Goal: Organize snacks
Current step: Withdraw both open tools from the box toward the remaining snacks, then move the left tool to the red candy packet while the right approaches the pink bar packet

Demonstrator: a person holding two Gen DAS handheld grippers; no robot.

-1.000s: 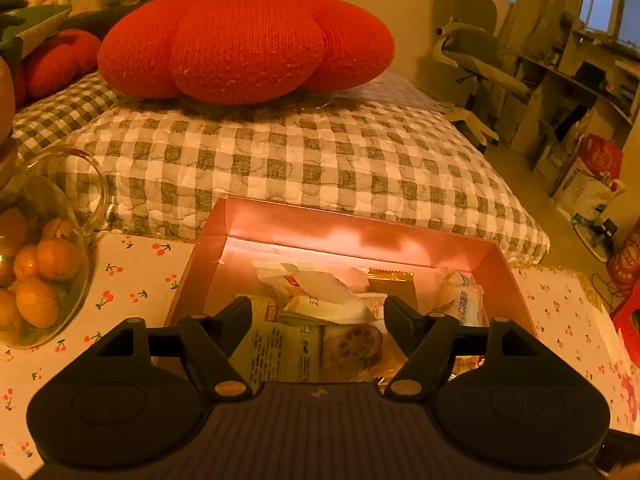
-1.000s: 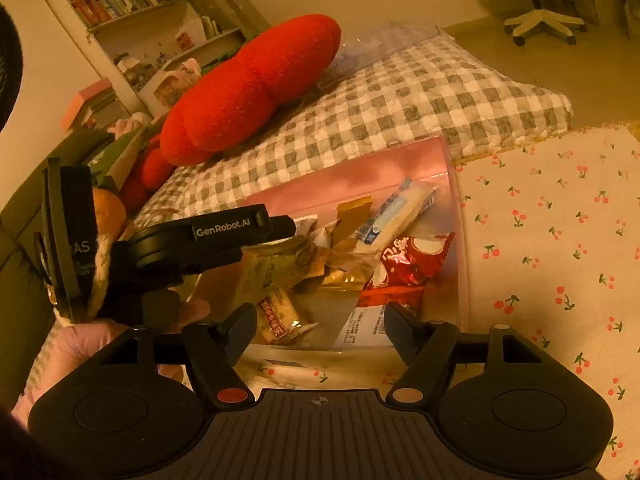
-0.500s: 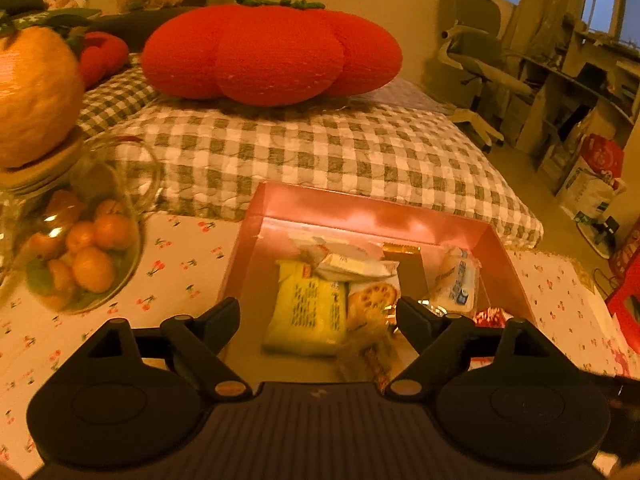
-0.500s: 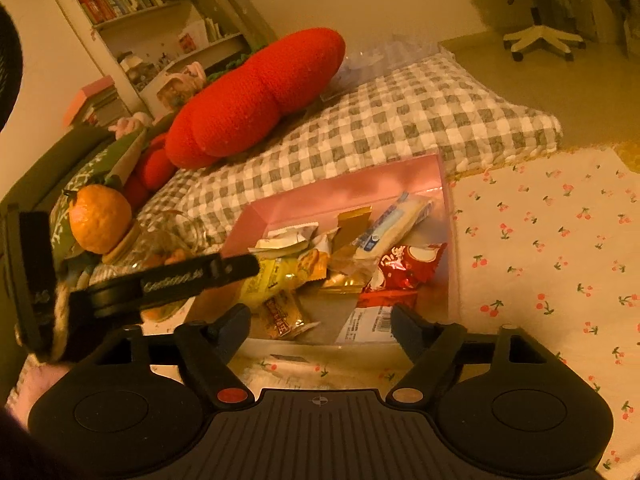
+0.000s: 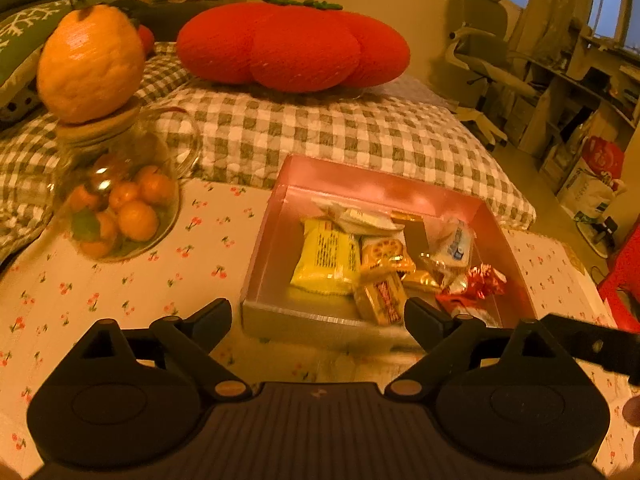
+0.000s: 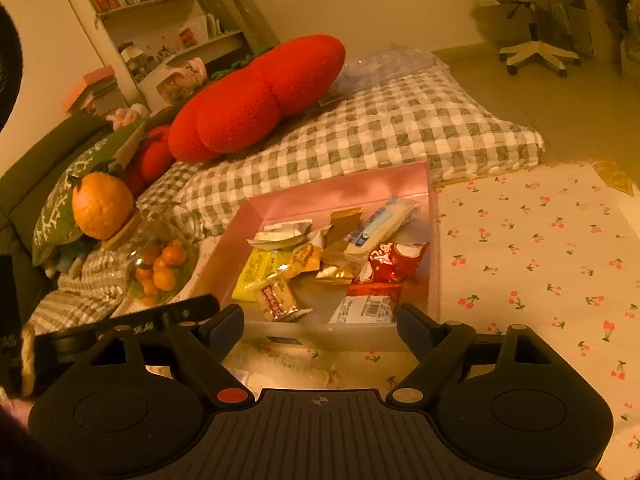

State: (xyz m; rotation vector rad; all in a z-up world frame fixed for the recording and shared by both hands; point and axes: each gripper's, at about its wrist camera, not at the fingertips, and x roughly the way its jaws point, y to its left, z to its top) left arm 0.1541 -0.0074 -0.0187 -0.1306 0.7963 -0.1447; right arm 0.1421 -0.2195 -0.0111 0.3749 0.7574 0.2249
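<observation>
The snacks lie together in the pink box (image 5: 476, 204), which stands on the cherry-print cloth (image 5: 120, 280) just in front of the checked mattress (image 5: 320, 128). The left gripper (image 5: 318, 316) is opening and has nothing between its jaws; the right gripper (image 6: 320, 320) is also opening and is empty, and both hover before the near wall of the box.

In the box I see a yellow packet (image 5: 326, 256), a small biscuit pack (image 6: 276, 300), a red foil packet (image 6: 390, 262) and a long white bar (image 6: 380, 226). I judge they are all light, thin and crinkly. The foil will be slippery and the biscuits inside can break, so a soft pinch is better. A good place to take hold is a sealed edge or a corner that stands up from the pile, not the flat middle
</observation>
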